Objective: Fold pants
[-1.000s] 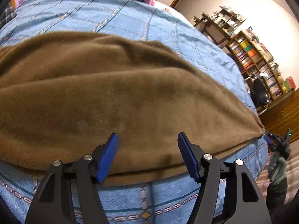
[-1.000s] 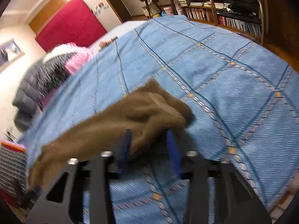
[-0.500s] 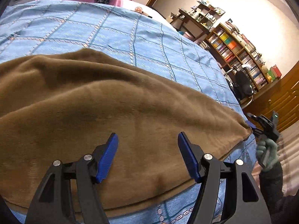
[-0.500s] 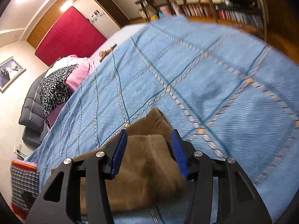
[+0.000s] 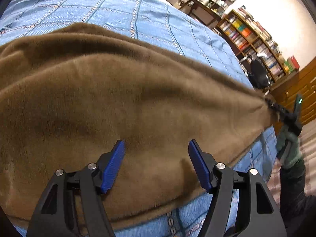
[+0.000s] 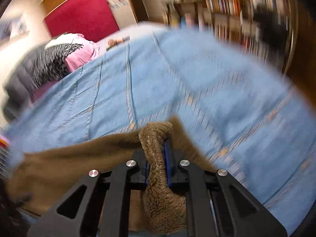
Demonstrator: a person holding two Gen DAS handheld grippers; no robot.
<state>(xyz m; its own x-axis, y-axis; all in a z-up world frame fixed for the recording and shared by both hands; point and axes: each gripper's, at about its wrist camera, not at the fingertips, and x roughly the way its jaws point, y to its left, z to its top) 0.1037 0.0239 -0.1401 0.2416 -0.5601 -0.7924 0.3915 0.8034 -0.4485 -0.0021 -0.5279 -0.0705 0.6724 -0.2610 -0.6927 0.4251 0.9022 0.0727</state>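
1. Brown fleece pants (image 5: 122, 98) spread flat across the blue patterned bedspread (image 5: 154, 21), covering most of its near half; near hem just inside the bedspread's front edge
2. Left gripper (image 5: 156, 164) poised over the near part of the pants, blue pads (image 5: 113, 167) set wide apart, nothing between them; contact with the fleece cannot be told
3. Right gripper (image 6: 157, 162) clamped narrow on a bunched fold of the pants (image 6: 156, 158), fleece pinched between both blue pads (image 6: 167, 164) and spilling back over the black frame
4. Same right gripper (image 5: 284, 114) seen from the left wrist view at the far right tip of the pants, beyond the bedspread's right edge, carried by a gloved hand (image 5: 289, 148); corner of the pants drawn to a point toward it
5. From the right wrist view, rest of the pants trailing left from the clamped fold, lying on the bedspread (image 6: 177, 75); view heavily blurred
6. Pink and leopard-print clothing (image 6: 65, 59) heaped at the bedspread's far end, below a red wall panel (image 6: 83, 17)
7. Bookshelves (image 5: 254, 39) and a black chair (image 5: 258, 75) past the bedspread's right side
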